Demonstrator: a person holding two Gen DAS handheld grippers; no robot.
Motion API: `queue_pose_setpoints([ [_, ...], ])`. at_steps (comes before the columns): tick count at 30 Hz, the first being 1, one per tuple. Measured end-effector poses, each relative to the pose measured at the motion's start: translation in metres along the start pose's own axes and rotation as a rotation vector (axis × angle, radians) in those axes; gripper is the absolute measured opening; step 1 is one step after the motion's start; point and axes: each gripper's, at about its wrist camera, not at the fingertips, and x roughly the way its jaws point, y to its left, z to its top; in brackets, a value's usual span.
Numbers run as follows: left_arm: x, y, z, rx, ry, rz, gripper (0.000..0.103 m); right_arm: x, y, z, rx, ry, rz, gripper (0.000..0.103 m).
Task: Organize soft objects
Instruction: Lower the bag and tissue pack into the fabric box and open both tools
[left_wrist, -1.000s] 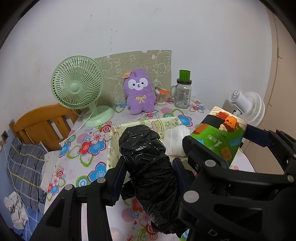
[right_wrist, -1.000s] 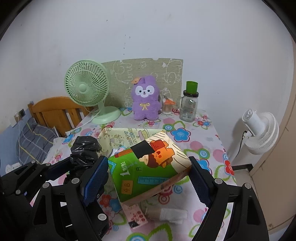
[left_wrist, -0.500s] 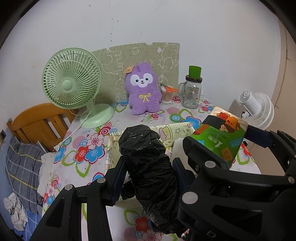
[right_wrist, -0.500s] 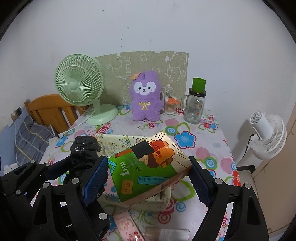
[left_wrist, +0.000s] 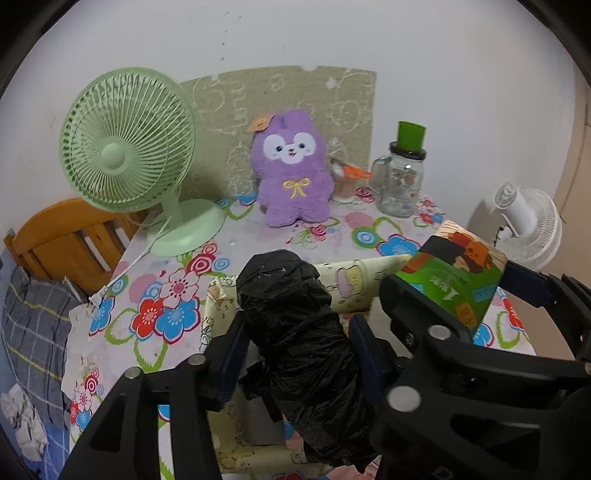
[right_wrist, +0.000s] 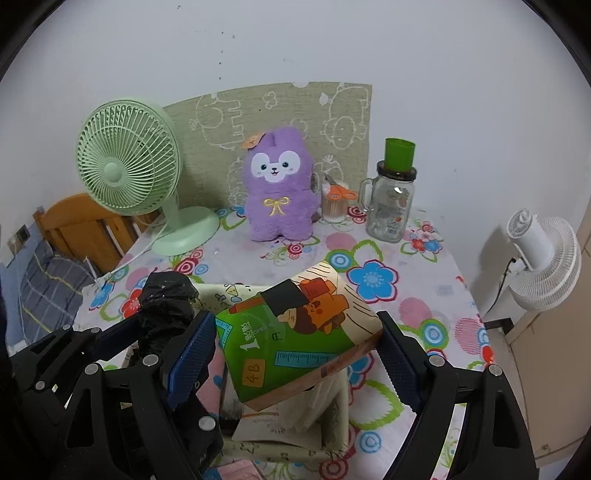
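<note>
My left gripper (left_wrist: 299, 332) has a crumpled black plastic bag bundle (left_wrist: 295, 332) between its fingers. Its jaws are opening and the pads stand just off the bundle, whose lower end reaches down into a pale yellow fabric box (left_wrist: 218, 317). My right gripper (right_wrist: 295, 339) is shut on a green and orange cartoon tissue pack (right_wrist: 295, 339), held tilted over the same fabric box (right_wrist: 332, 428). The two grippers are side by side, the left one to the left. A purple plush toy (right_wrist: 277, 184) sits upright at the back of the table.
On the floral tablecloth (left_wrist: 155, 295) stand a green desk fan (left_wrist: 125, 140) at back left, a glass mug jar with a green lid (left_wrist: 400, 177) and a small cup with orange scissors (right_wrist: 334, 203). A white fan (right_wrist: 543, 258) stands beyond the right edge, and a wooden frame (left_wrist: 62, 236) on the left.
Both grippers have moved forward and down, and now hang over the fabric box. The left jaws have widened around the black bundle. The right grip on the tissue pack is unchanged.
</note>
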Motion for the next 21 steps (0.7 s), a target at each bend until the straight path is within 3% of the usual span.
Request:
queue_pose_setpoints([
  [3, 0.005, 0.005, -0.001, -0.007, 0.007, -0.008, 0.083, 0.007, 0.003, 0.0, -0.006, 0.013, 0.024, 0.088],
  [4, 0.005, 0.006, -0.001, -0.01, 0.004, -0.007, 0.086, 0.009, 0.004, -0.001, -0.008, 0.017, 0.034, 0.089],
  [21, -0.026, 0.0, -0.014, 0.006, -0.004, 0.005, 0.09, -0.022, 0.008, -0.011, -0.039, -0.003, 0.021, 0.094],
])
